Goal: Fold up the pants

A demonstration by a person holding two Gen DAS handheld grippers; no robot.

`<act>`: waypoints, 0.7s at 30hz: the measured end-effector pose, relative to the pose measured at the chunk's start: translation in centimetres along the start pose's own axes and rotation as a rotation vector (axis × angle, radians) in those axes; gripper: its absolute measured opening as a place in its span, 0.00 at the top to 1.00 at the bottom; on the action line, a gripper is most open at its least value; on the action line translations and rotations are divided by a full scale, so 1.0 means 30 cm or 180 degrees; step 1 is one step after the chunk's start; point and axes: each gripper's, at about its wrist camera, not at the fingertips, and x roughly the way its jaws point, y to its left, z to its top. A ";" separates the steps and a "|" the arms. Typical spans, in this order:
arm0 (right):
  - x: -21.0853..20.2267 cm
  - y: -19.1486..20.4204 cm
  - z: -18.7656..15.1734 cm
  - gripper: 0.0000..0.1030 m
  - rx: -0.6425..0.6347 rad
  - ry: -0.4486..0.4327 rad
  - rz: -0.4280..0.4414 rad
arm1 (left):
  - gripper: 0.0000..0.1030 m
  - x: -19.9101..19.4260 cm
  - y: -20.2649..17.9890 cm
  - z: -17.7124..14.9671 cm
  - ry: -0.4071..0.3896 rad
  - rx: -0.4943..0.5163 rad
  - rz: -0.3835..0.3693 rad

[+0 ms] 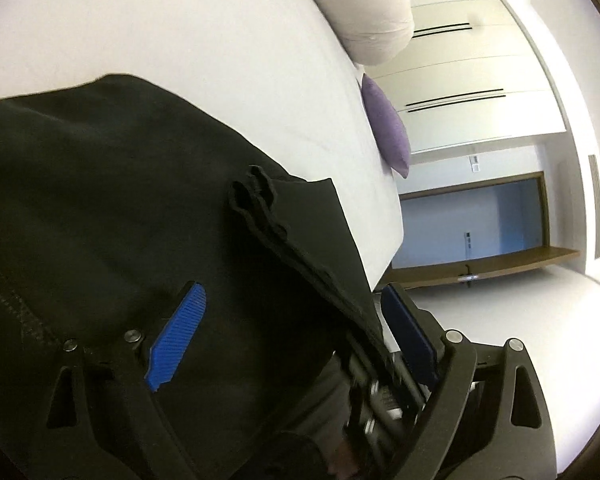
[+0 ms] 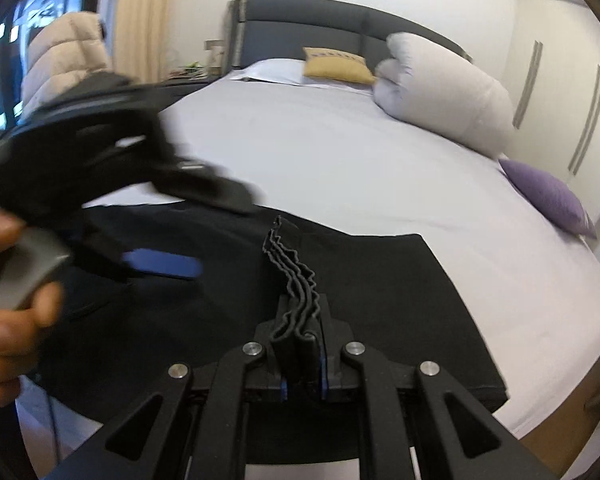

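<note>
Right wrist view showed the right gripper (image 2: 300,344) clenched on a bunched edge of the black pants (image 2: 380,280), which lay spread over the near end of the bed (image 2: 340,152). At nine o'clock, blurred, the left gripper (image 2: 160,260) hovered over the cloth with jaws apart, gripping nothing. Left wrist view confirmed its blue pads (image 1: 178,336) wide open above the pants. A purple cushion (image 2: 548,196) sat at three o'clock. Folding looked partly begun; more folds likely remained.
</note>
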 end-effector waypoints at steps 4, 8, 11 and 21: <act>-0.023 0.097 -0.018 0.88 -0.0221 -0.0010 0.0042 | 0.13 -0.002 0.045 0.026 0.0068 -0.0145 0.0039; -0.028 0.150 -0.028 0.88 -0.0340 0.0023 0.0087 | 0.16 -0.031 0.069 0.040 0.0097 -0.0178 0.0037; -0.058 0.203 -0.039 0.88 -0.0412 -0.0007 0.0105 | 0.65 -0.050 0.086 0.053 0.0204 -0.0100 0.0141; -0.090 0.331 -0.020 0.88 -0.0723 -0.0093 0.0304 | 0.92 -0.234 0.123 0.052 0.0086 0.0306 0.0417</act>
